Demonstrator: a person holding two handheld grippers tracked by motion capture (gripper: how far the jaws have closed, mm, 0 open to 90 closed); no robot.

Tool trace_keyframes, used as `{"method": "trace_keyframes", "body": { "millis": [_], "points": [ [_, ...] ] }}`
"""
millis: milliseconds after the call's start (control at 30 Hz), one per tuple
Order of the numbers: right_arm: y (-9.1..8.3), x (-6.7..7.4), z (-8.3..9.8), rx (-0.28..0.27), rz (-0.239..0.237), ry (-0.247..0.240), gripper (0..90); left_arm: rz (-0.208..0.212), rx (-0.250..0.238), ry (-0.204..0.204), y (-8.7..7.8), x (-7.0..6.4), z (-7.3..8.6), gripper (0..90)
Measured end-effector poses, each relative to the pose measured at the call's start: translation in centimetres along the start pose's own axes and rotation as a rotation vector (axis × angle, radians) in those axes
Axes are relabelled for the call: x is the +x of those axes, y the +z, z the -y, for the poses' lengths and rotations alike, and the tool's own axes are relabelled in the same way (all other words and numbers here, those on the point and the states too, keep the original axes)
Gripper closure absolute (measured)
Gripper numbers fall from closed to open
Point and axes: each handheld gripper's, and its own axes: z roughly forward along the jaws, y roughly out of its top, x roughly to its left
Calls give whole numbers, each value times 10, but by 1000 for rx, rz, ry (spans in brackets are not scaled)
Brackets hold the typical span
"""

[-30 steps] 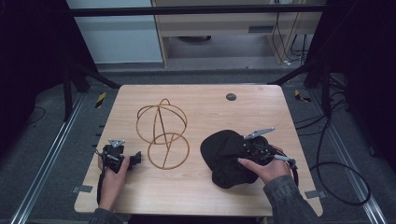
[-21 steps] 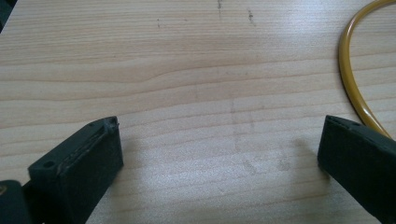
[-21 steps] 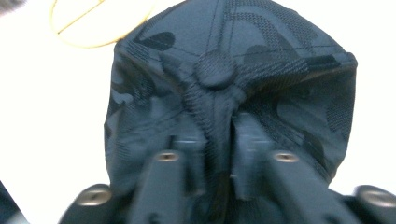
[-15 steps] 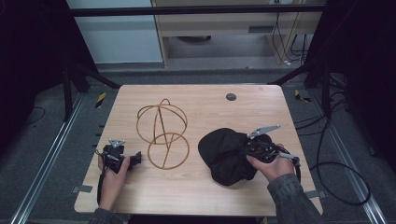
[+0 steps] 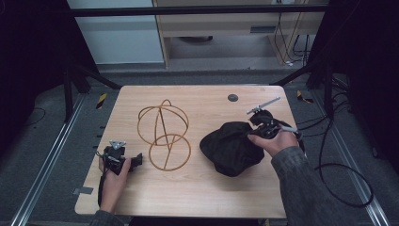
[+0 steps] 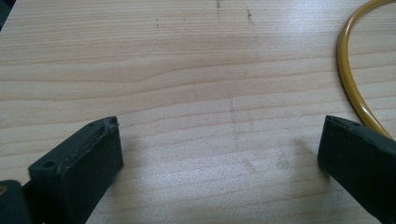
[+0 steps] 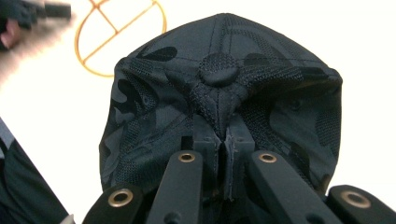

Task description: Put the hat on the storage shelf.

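A black camouflage cap (image 5: 230,148) lies on the right half of the wooden table (image 5: 197,188). My right gripper (image 5: 251,133) is at the cap's right side, raised off the table. In the right gripper view its jaws (image 7: 223,135) are shut on a fold of the cap (image 7: 219,70) just below the crown button. A golden wire stand (image 5: 162,127), an upright loop on a flat ring, sits left of centre. My left gripper (image 5: 139,160) rests on the table beside the ring. It is open (image 6: 219,135), with bare wood between its fingers and the wire (image 6: 348,79) at the right.
A small dark disc (image 5: 232,98) is set in the table near the far edge. Cables trail off the right side to the floor. The right gripper view catches the wire ring (image 7: 119,28) and the other hand's gripper (image 7: 28,11) at the top left.
My right hand has risen and drawn back toward the far right, pulling the cap's right side up with it. The left hand has stayed where it was.
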Motion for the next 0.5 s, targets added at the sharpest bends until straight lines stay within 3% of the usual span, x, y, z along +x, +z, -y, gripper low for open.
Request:
{"method": "trace_keyframes", "body": {
  "millis": [67,167,500],
  "points": [
    [-4,-1,-5,-10,3,7,862,0,0,0,0,0,0,0],
    [-19,-3,-21,-78,0,27,863,1,-2,-1,0,0,0,0],
    [-61,5,-65,-210,67,17,864,1,-1,0,0,0,0,0]
  ]
}}
